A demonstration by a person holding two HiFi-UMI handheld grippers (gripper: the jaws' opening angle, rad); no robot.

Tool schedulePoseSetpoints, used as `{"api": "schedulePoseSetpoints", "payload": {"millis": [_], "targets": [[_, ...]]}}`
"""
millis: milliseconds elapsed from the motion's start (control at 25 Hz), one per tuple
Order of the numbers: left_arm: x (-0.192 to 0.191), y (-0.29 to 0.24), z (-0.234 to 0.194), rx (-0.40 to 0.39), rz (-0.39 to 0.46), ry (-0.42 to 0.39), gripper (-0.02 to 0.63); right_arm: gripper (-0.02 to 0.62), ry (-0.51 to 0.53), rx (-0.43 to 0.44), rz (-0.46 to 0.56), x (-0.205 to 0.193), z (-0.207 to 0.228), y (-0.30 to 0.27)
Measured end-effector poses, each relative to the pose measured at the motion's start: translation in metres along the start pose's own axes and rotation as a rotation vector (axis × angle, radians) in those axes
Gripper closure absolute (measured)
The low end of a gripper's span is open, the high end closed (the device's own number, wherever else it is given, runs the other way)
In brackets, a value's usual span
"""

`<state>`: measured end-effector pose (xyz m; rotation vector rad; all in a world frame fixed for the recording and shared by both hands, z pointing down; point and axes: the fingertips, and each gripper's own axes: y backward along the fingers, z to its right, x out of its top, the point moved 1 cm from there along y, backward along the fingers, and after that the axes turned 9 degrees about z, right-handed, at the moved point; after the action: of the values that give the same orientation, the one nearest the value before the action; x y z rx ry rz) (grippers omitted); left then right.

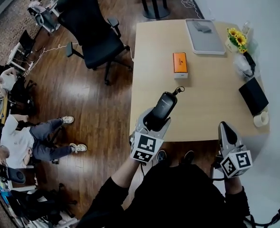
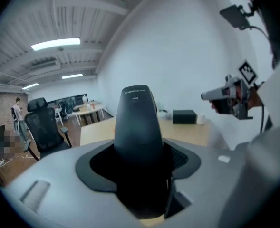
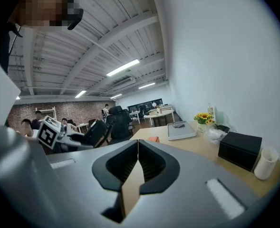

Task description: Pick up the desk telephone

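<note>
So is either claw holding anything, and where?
The left gripper clamps the black phone handset by one end, the rest sticking out. The right gripper is shut and empty.

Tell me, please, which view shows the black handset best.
The head view: whole handset with cord, clamped in the left gripper. The left gripper view shows only its end, close; the right gripper view, a small dark shape.

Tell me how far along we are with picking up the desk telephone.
Done: the left hand-held gripper is closed on the black desk telephone, which looks lifted clear of the wooden table. In hand: holding it up above the table's near edge. Left: probably nothing but keeping the grip steady. The right hand-held gripper is shut and empty.
</note>
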<state>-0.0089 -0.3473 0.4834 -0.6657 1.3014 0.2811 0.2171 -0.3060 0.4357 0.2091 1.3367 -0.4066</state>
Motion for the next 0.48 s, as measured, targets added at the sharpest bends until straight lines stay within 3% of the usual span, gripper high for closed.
{"api": "schedulePoseSetpoints", "payload": {"millis": [200, 480], "targets": [[0.077, 0.048, -0.016, 0.111, 0.188, -0.021, 0.344, 0.591, 0.012, 0.042, 0.034, 0.016, -0.010, -0.006], [0.135, 0.092, -0.024, 0.196, 0.353, -0.074, 0.344, 0.591, 0.025, 0.086, 0.076, 0.036, -0.023, -0.012]]}}
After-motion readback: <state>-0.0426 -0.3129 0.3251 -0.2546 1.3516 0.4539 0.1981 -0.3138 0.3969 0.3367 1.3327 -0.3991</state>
